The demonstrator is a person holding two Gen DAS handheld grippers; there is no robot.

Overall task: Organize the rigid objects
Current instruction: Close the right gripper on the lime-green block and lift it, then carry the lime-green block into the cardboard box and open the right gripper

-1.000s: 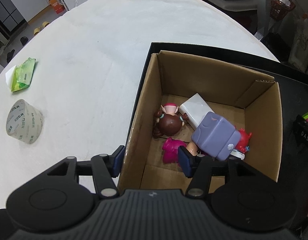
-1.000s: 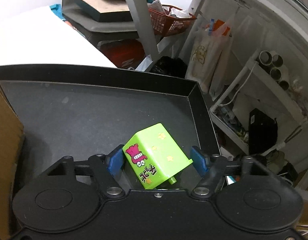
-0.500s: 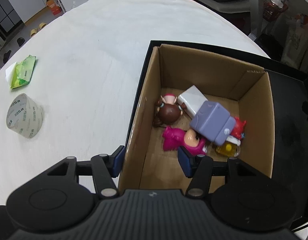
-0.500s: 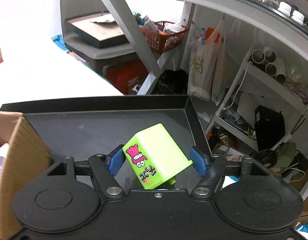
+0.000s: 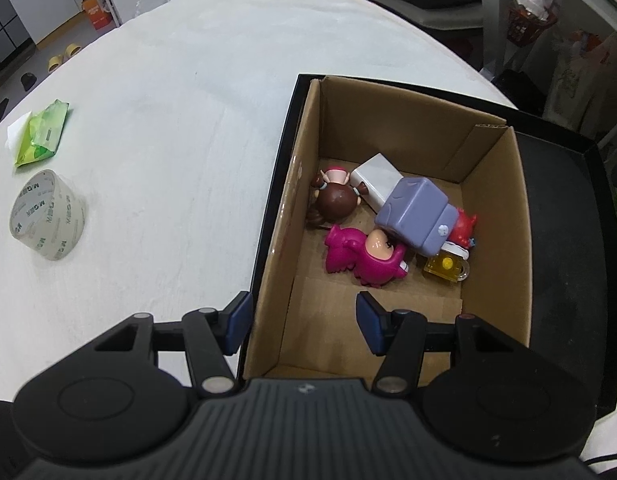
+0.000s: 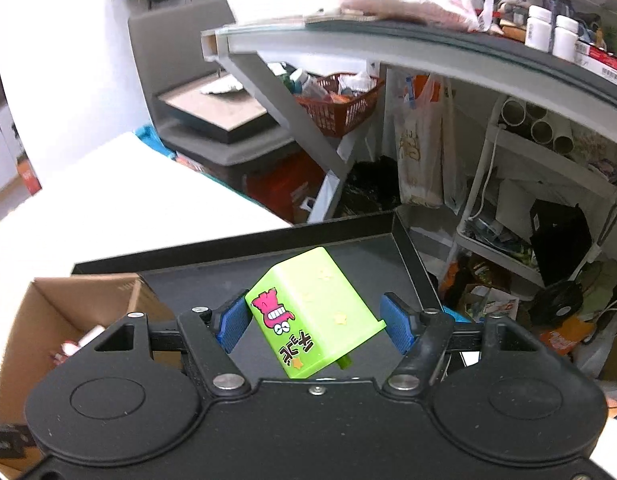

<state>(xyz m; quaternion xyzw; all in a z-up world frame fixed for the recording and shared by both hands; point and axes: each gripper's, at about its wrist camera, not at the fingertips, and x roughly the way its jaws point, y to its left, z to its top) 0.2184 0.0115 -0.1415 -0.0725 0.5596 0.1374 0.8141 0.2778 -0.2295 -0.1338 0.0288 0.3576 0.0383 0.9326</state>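
Note:
My right gripper [image 6: 314, 322] is shut on a lime-green toy block [image 6: 312, 314] with a pink cartoon face, held tilted in the air above the black tray [image 6: 348, 240]. The open cardboard box [image 5: 492, 216] stands in the tray's left part and holds a purple block [image 5: 414, 212], a white box [image 5: 374, 178], a brown-haired doll [image 5: 334, 198], a magenta figure [image 5: 364, 260], a red toy [image 5: 464, 222] and a yellow mug charm [image 5: 446, 268]. My left gripper [image 5: 304, 322] is open and empty, straddling the box's near left wall. The box also shows in the right wrist view [image 6: 84, 292].
A tape roll [image 5: 48, 216] and a green wipes pack [image 5: 42, 132] lie on the white table [image 5: 168, 120] at the left. Beyond the table's right edge stand a grey shelf frame [image 6: 308, 140], an orange basket [image 6: 340, 108] and clutter.
My right gripper has lifted the green block up off the tray. My left gripper has risen and drawn back from the box, so more of its contents show.

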